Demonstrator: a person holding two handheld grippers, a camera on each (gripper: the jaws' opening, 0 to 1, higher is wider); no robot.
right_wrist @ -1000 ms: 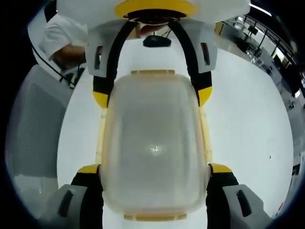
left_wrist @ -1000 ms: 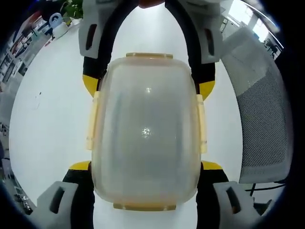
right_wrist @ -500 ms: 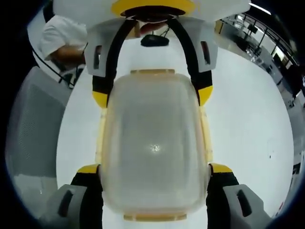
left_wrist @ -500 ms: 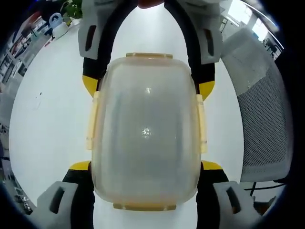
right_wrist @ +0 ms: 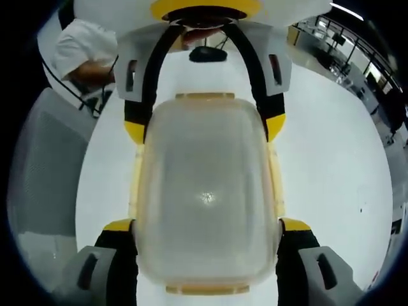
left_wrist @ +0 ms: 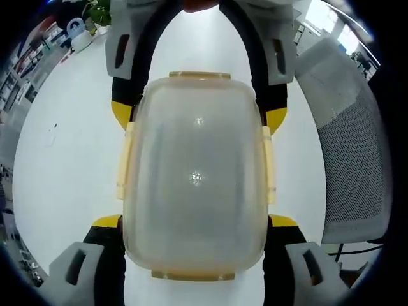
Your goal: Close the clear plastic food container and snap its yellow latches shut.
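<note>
Fingers on both grippers are spread wide around the clear container (left_wrist: pixel 194 175), one from each end, yellow tips hugging its corners. It fills the middle of each frame, sitting on the white table (left_wrist: pixel 64 146), lid on. Side latches (left_wrist: pixel 123 162) look flared out — not snapped, I'd guess. Push unevenly and the box could skate across that slick top, or a latch could only half catch.
</note>
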